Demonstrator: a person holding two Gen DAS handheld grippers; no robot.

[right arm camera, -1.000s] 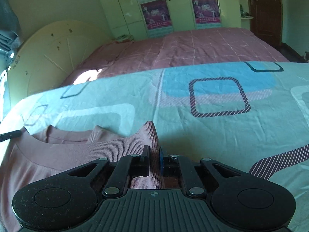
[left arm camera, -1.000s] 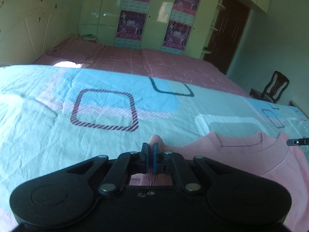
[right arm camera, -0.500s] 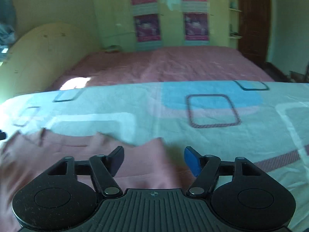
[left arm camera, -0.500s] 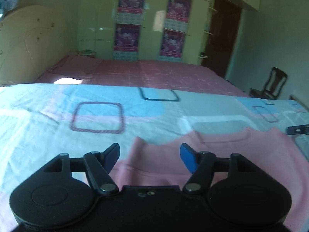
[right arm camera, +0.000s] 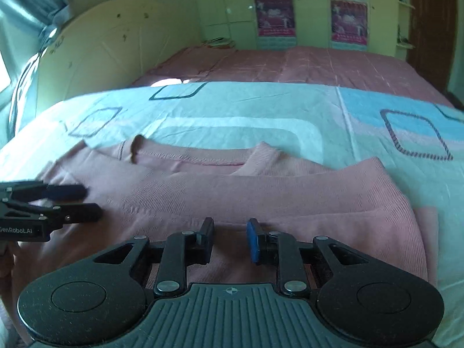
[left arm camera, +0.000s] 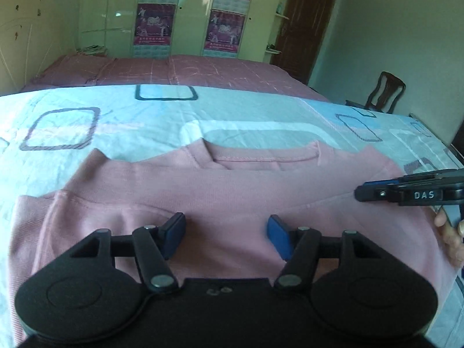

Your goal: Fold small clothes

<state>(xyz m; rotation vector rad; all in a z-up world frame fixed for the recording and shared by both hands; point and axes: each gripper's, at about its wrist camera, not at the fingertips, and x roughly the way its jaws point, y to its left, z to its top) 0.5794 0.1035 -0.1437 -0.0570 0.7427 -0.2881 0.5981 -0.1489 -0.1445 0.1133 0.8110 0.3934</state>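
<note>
A small pink sweater (left arm camera: pixel 232 191) lies on the patterned bed sheet, its lower part folded up over the chest so the neckline (left arm camera: pixel 261 156) shows beyond the fold. My left gripper (left arm camera: pixel 226 235) hovers over the near part of the sweater, open, nothing between its blue pads. The right gripper (left arm camera: pixel 359 192) comes in from the right edge of the left wrist view. In the right wrist view the sweater (right arm camera: pixel 261 197) fills the middle, and my right gripper (right arm camera: pixel 229 239) is over it with its jaws closing and nothing gripped. The left gripper (right arm camera: pixel 90 201) shows at that view's left edge.
The light blue sheet (left arm camera: pixel 116 127) with square patterns covers the near bed. A pink bedspread (left arm camera: pixel 185 71) lies beyond it, with a cream headboard (right arm camera: pixel 116 55) and green wardrobes (left arm camera: pixel 188 14) behind. A dark wooden chair (left arm camera: pixel 382 92) stands at the right by the wall.
Both grippers let go of the sweater's folded edge, opened and drew back toward me. The right gripper's jaws have since narrowed again. The fold now lies flat below the neckline.
</note>
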